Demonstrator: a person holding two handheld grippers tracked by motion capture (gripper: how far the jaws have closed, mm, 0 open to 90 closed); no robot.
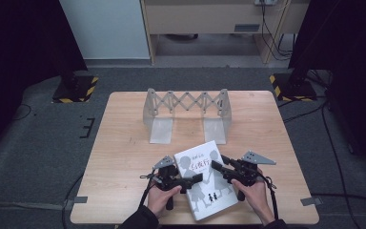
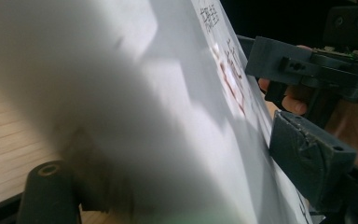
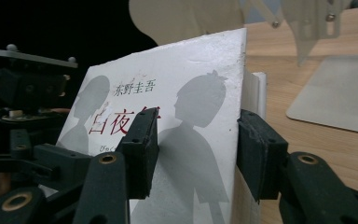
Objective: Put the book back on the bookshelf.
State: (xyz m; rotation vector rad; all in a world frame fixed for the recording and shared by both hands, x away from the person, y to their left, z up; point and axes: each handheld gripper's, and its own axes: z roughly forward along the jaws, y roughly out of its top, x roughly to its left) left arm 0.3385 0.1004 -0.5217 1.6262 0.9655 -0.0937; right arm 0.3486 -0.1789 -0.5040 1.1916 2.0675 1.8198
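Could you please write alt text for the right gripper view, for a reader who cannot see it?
A white book with grey silhouettes of two figures and East Asian lettering on its cover stands between the right gripper's two black jaws, one on the cover and one at the page edge. The left gripper is at its far side; a wooden table lies beyond.

High view: even overhead light, counter [image 1: 124, 143] bright, floor and side corners dark, near black. Picture soft, low detail; short soft shadows under rack [image 1: 187, 114] feet.

Left gripper view: book [image 2: 135, 116] cover very close, badly out of focus, broad grey shadow across it, small glare patch near red print. Background black.

Right gripper view: book cover sharp, print readable; tongs [image 3: 193, 149] at bottom slightly blurred. Rack at top pale and out of focus. Left background black, counter at right warmly lit.
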